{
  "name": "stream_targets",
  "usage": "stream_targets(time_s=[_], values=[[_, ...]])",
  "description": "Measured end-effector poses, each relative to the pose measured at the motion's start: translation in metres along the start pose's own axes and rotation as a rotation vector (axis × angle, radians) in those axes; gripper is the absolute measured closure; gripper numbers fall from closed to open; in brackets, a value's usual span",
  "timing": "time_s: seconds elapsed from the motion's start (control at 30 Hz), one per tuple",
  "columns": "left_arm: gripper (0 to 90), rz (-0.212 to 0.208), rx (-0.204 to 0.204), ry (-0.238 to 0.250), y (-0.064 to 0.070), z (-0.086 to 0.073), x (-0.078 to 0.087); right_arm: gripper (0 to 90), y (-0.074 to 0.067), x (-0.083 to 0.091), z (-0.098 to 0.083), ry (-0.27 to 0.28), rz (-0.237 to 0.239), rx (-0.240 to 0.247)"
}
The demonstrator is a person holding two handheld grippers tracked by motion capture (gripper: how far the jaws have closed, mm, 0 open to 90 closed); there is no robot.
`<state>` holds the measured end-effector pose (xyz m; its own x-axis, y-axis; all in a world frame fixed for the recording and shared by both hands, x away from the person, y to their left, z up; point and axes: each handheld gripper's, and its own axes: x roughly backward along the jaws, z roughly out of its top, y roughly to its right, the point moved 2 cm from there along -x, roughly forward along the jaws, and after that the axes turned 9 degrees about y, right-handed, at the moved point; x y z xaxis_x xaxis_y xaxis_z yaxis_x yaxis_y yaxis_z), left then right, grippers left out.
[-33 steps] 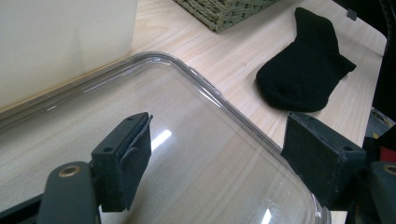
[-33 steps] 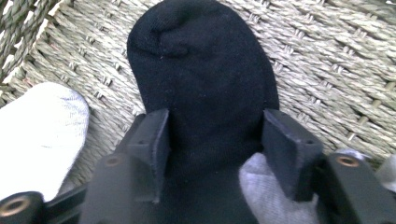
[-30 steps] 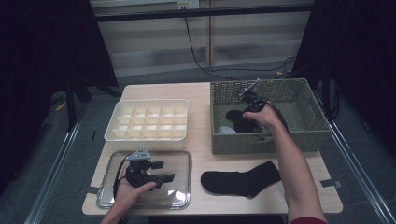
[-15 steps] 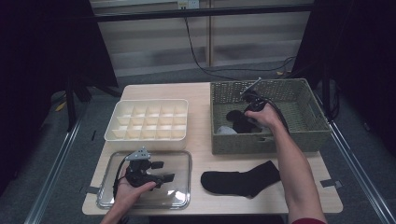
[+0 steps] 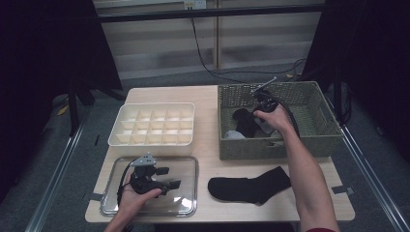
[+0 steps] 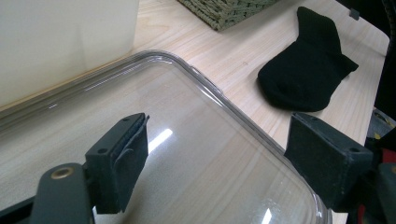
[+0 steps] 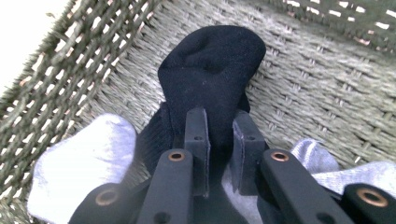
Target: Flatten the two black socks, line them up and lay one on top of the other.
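Black sock in the wicker basket is now pinched by the right gripper, whose jaws have just closed. Lifting it out looks next. Left gripper rests spread over the clear lid.

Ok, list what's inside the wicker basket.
In the wicker basket: a black sock pinched by the right gripper, plus grey socks. Anything beneath them is covered.

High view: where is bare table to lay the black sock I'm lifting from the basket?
Bare wood lies between the clear lid and the flat black sock, and behind the divided tray. The wicker basket is crowded where the right hand-held gripper pinches its black sock.
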<state>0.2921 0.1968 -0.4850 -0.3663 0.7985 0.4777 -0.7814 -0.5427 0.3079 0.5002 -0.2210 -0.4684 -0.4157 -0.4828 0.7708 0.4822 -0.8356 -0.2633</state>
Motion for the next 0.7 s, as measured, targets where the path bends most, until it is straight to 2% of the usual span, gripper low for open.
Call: stream_targets(time_s=[0.27, 0.37, 0.7], values=[[19.5, 0.003, 0.004, -0.006, 0.0, -0.001, -0.001, 79.3, -0.001, 0.01, 0.005, 0.087, 0.037, -0.04], [19.4, 0.002, 0.0, -0.008, 0.001, -0.001, -0.001, 79.2, -0.003, 0.013, 0.007, 0.117, 0.055, -0.034], [19.1, 0.0, 0.0, -0.006, 0.002, -0.001, -0.001, 77.8, -0.009, 0.018, 0.01, 0.178, 0.104, -0.05]])
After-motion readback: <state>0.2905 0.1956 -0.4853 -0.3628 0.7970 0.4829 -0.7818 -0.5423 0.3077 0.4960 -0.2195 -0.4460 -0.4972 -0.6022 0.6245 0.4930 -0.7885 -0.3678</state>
